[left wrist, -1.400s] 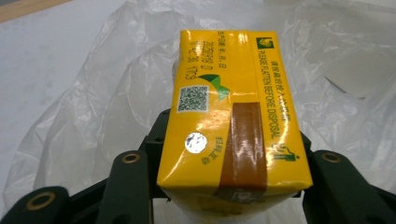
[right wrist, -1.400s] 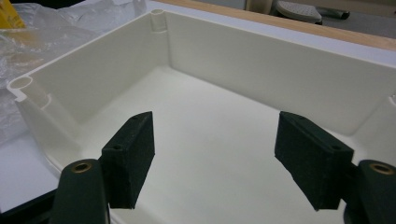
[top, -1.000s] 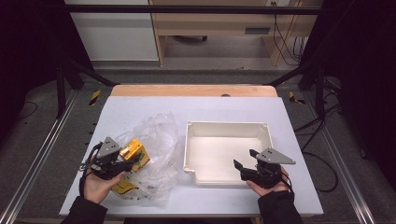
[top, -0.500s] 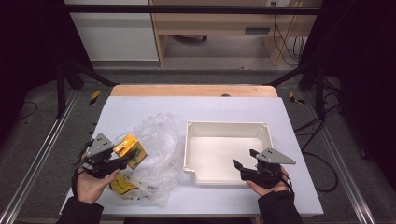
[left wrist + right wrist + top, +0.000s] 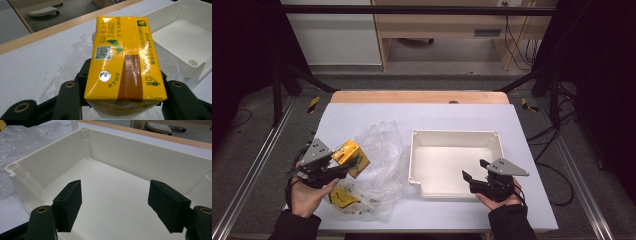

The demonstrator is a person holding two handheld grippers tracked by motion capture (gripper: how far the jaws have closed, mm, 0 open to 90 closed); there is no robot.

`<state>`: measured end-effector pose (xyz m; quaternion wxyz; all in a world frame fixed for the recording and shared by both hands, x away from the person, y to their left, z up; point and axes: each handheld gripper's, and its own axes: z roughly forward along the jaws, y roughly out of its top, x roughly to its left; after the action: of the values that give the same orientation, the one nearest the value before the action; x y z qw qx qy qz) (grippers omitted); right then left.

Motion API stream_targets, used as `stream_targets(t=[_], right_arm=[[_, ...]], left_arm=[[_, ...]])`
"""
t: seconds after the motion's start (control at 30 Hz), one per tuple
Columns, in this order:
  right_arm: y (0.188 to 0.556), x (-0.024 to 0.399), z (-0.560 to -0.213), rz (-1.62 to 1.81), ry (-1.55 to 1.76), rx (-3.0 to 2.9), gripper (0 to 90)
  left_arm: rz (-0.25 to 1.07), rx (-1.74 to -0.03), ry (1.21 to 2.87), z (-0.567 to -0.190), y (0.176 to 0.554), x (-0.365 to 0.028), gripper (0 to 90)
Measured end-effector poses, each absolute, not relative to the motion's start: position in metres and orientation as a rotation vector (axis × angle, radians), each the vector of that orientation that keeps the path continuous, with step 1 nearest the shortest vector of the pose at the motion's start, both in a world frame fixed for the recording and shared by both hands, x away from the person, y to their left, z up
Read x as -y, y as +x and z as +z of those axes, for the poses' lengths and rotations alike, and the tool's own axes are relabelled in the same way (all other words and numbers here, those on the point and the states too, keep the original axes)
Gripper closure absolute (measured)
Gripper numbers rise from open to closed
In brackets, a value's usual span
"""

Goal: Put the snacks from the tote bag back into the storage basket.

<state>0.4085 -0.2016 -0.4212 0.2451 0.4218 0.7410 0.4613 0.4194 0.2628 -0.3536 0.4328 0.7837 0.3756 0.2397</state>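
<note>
A yellow drink carton [image 5: 125, 62], foil-sealed and glossy, sits clamped across its flat sides in my left gripper [image 5: 332, 167], lifted clear of the crumpled clear plastic bag [image 5: 379, 165] at the table's [image 5: 432, 112] eight o'clock. I judge it light, fairly stiff yet crushable, and slick, so the broad faces near its base look like the safest hold. At three o'clock from it waits the empty cream plastic tray [image 5: 454, 135]; my right gripper [image 5: 474, 177] hovers at its near edge, jaws wide, holding nothing.
</note>
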Motion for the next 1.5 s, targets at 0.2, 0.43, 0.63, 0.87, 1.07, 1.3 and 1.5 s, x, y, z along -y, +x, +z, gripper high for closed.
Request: stream_targets(t=[0.2, 0.43, 0.63, 0.87, 1.07, 1.3, 1.5], right_arm=[[0.407, 0.203, -0.42, 1.265, 1.148, -2.019, 26.4], [0.405, 0.205, -0.419, 1.271, 1.153, -2.013, 25.2], [0.404, 0.208, -0.418, 1.276, 1.155, -2.008, 24.1], [0.402, 0.211, -0.418, 1.273, 1.159, -2.004, 23.5], [0.4, 0.216, -0.419, 1.271, 1.167, -1.997, 23.1], [0.4, 0.217, -0.42, 1.268, 1.173, -1.998, 22.6], [0.4, 0.218, -0.42, 1.27, 1.169, -1.997, 22.4]], left_arm=[[0.597, -0.908, 1.939, -0.345, 0.421, -0.257, 51.1], [0.586, -0.869, 1.947, -0.337, 0.424, -0.244, 51.1], [0.576, -0.828, 1.962, -0.332, 0.427, -0.23, 51.1], [0.562, -0.783, 1.969, -0.327, 0.429, -0.217, 51.1], [0.547, -0.748, 1.981, -0.326, 0.432, -0.204, 51.1], [0.526, -0.713, 1.993, -0.325, 0.435, -0.187, 51.1], [0.511, -0.673, 2.006, -0.32, 0.436, -0.175, 51.1]])
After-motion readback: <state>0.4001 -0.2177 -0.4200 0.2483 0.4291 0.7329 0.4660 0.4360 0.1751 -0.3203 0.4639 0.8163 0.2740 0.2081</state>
